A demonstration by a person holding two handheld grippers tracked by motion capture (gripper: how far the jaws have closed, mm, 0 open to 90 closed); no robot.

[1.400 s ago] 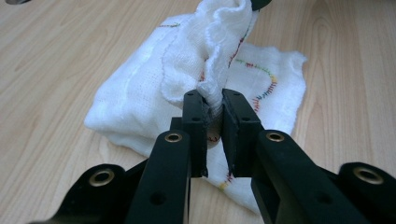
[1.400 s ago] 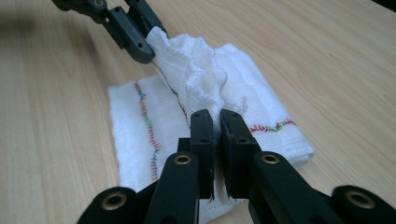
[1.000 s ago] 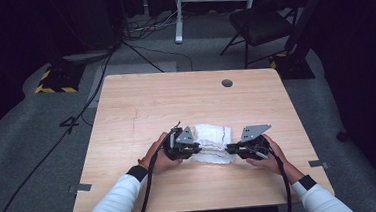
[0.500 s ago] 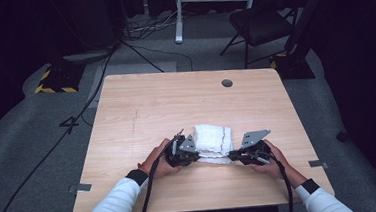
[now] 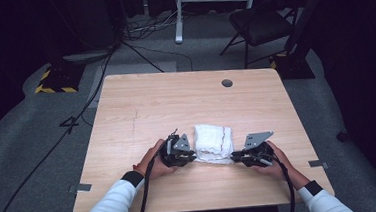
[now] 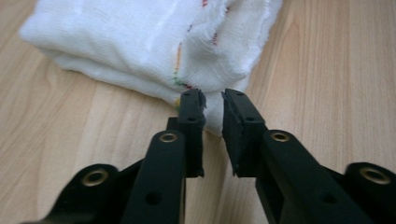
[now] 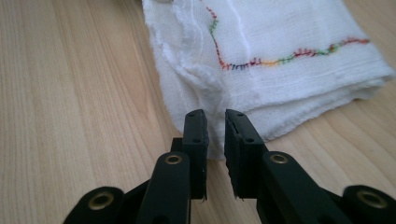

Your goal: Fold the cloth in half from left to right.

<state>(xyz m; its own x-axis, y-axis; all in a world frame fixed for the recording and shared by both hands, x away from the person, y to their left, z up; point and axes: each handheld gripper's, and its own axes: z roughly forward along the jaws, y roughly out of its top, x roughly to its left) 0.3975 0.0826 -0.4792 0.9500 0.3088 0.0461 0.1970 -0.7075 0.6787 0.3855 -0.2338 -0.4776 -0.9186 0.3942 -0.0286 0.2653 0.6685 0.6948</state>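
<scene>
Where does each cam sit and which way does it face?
High view: above the person's side, looking forward and down on the table; forearms, hands, left claw, right claw.
Left gripper view: on the left claw, facing the folded cloth; own jaws.
Right gripper view: on the right claw; own jaws.
Shared: cloth, tabletop.
</scene>
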